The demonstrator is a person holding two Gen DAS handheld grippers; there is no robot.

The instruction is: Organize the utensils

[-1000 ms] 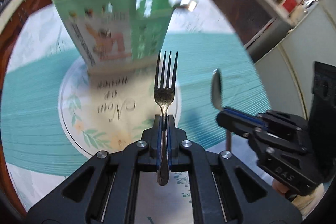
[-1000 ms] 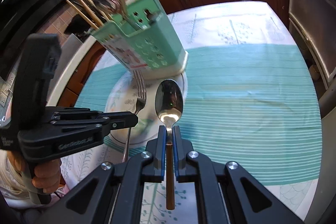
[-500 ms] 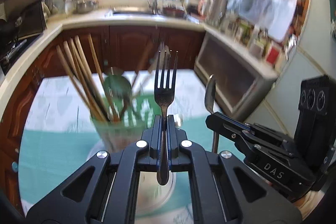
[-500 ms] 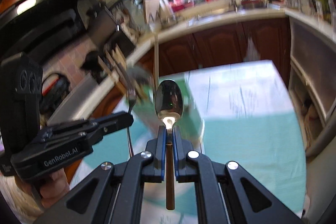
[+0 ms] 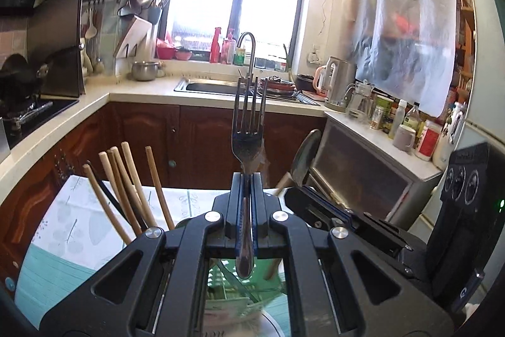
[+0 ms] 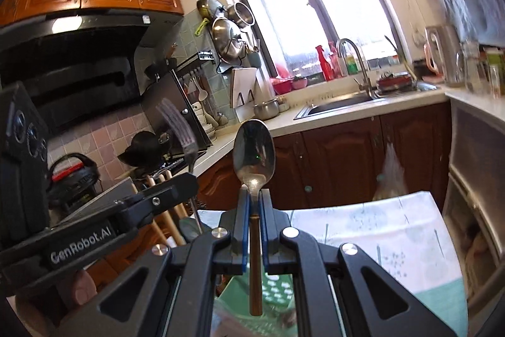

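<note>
My left gripper (image 5: 247,179) is shut on a metal fork (image 5: 247,128), tines pointing up and away. My right gripper (image 6: 254,195) is shut on a spoon (image 6: 254,152) with a wooden handle, bowl up. Each gripper shows in the other's view: the right gripper (image 5: 315,201) with its spoon (image 5: 304,155) sits right of the fork, and the left gripper (image 6: 176,188) with its blurred fork (image 6: 180,128) sits left of the spoon. Under both grippers stands the green utensil holder (image 6: 277,289), mostly hidden, with several wooden chopsticks (image 5: 126,185) sticking out on its left side.
The holder stands on a round plate (image 5: 274,324) on a table with a teal mat (image 5: 53,270) and white cloth (image 6: 394,226). Beyond are dark wood cabinets, a counter with a sink (image 5: 208,86), a stove at left and a steel cabinet (image 5: 372,166) at right.
Both grippers rose and tilted up from looking down at the table to looking across the kitchen. The holder slid from in front of them to below them. Fork and spoon stay gripped.
</note>
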